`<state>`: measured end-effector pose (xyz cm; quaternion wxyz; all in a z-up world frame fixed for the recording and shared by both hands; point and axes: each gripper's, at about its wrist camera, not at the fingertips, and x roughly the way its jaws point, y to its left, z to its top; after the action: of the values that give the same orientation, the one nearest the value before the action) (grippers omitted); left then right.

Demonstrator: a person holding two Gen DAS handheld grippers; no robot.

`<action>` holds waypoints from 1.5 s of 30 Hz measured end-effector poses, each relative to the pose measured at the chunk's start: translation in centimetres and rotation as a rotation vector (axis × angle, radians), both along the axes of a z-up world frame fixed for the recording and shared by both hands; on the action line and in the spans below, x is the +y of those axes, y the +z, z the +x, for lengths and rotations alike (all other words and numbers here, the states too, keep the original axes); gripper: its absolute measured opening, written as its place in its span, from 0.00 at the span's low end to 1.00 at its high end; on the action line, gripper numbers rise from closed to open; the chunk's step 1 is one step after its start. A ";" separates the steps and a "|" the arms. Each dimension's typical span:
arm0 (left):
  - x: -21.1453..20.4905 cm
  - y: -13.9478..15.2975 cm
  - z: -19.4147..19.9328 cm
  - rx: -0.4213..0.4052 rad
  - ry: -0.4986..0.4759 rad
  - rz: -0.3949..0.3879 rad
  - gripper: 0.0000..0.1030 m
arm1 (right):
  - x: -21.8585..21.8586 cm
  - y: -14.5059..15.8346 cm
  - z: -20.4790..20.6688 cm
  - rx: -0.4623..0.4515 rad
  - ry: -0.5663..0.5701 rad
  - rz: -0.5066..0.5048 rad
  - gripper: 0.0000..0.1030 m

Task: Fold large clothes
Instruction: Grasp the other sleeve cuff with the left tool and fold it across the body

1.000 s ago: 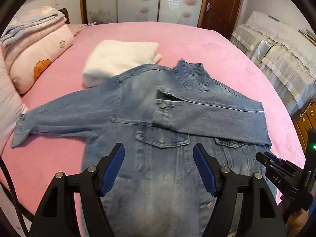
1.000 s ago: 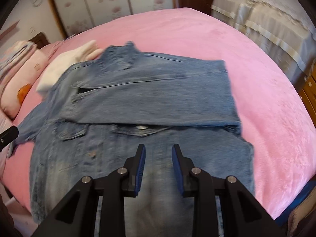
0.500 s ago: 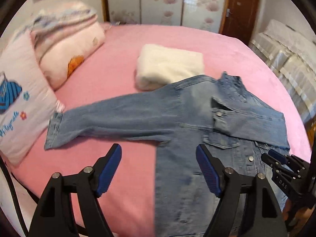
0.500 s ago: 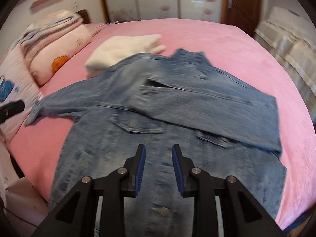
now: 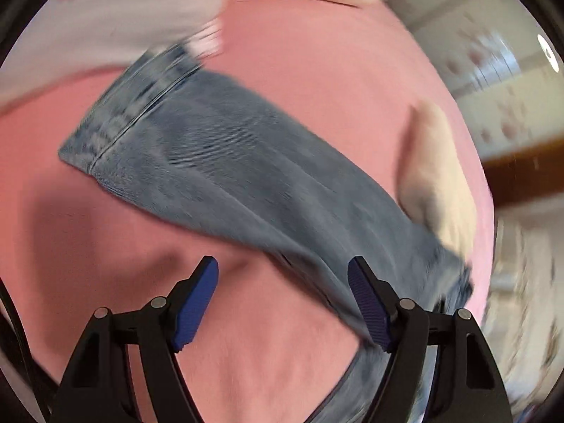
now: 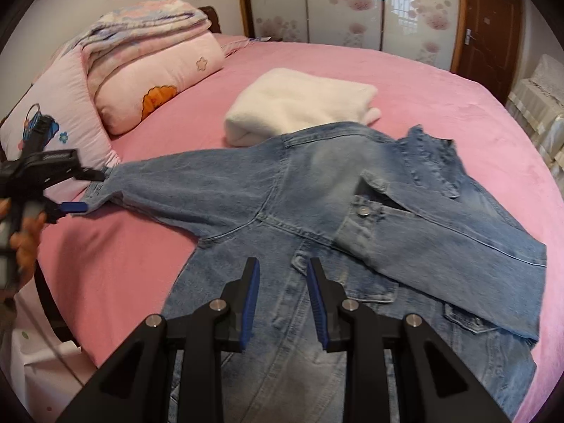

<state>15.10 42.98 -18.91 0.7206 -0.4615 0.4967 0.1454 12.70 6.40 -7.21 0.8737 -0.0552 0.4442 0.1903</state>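
A pink bed (image 6: 423, 81) in a bedroom holds a denim jacket (image 6: 310, 190), face up, one sleeve already folded across its chest.

The other sleeve (image 5: 225, 162) stretches flat toward the pillows (image 6: 70, 105). The left gripper (image 5: 282, 299) nears that cuff, its jaws narrowing with nothing held yet; the right gripper (image 6: 282, 303) hovers over the jacket's front, jaws slightly apart and empty. A folded white garment (image 6: 299, 102) sits just beyond the jacket's shoulder. Risk: grabbing bedsheet along with the cuff, dragging the jacket askew. No writing is legible.
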 end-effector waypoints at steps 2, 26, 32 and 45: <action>1.5 -2.3 0.1 0.014 0.085 -0.078 0.71 | 0.2 -0.7 0.2 0.014 0.001 -0.011 0.27; -24.7 15.2 8.5 -0.421 -0.428 0.328 0.04 | -10.2 -3.8 0.8 0.087 -0.197 0.039 0.27; -42.4 12.4 11.3 -0.438 -0.784 0.217 0.12 | -17.5 -4.3 0.0 0.095 -0.342 0.052 0.27; -44.2 6.1 6.2 -0.351 -0.864 0.158 0.76 | -22.6 -5.3 0.1 0.125 -0.375 0.096 0.27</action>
<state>21.29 -1.21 -12.83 0.8210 -0.1737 0.5014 -0.2106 12.79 -16.19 -12.54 0.8662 0.0820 0.4905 0.0482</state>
